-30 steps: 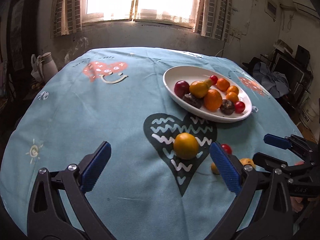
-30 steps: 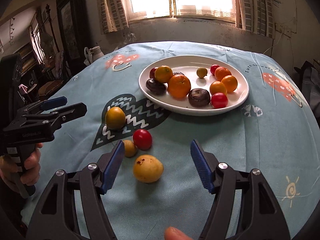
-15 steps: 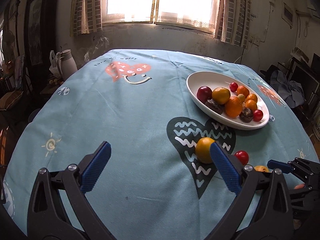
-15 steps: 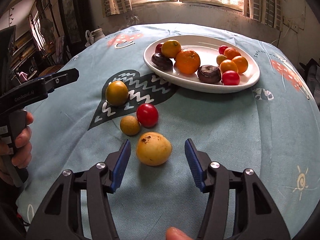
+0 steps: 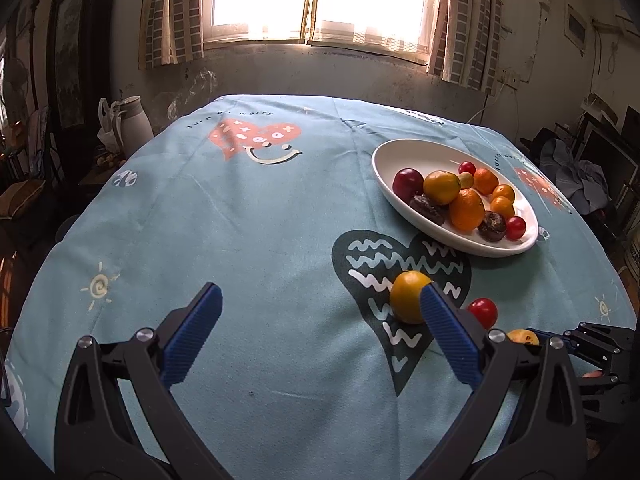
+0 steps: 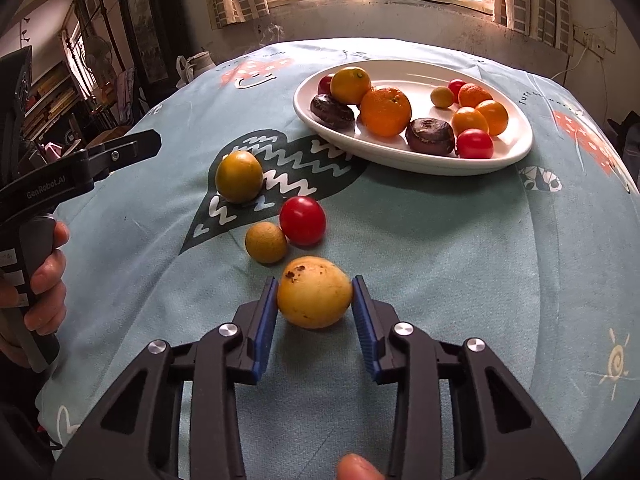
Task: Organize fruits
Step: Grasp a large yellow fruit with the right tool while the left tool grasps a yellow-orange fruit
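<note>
A white oval plate (image 6: 516, 152) holds several fruits; it also shows in the left wrist view (image 5: 384, 160). On the cloth lie a yellow-orange round fruit (image 6: 239, 176), a red tomato (image 6: 302, 220) and a small tan fruit (image 6: 266, 242). My right gripper (image 6: 314, 308) has closed on a spotted yellow fruit (image 6: 314, 297) that rests on the cloth, both pads touching its sides. My left gripper (image 5: 320, 336) is open and empty, low over bare cloth, left of the yellow-orange fruit (image 5: 408, 296) and tomato (image 5: 483, 312).
The round table is covered by a light blue printed cloth (image 5: 240, 220). A white jug (image 5: 134, 122) stands beyond the far left edge. Clutter and furniture stand at the right (image 5: 592, 176). Curtained windows light the far wall.
My right gripper has moved forward and down and closed its jaws onto the spotted yellow fruit. My left gripper has drawn back and to the left, staying open.
</note>
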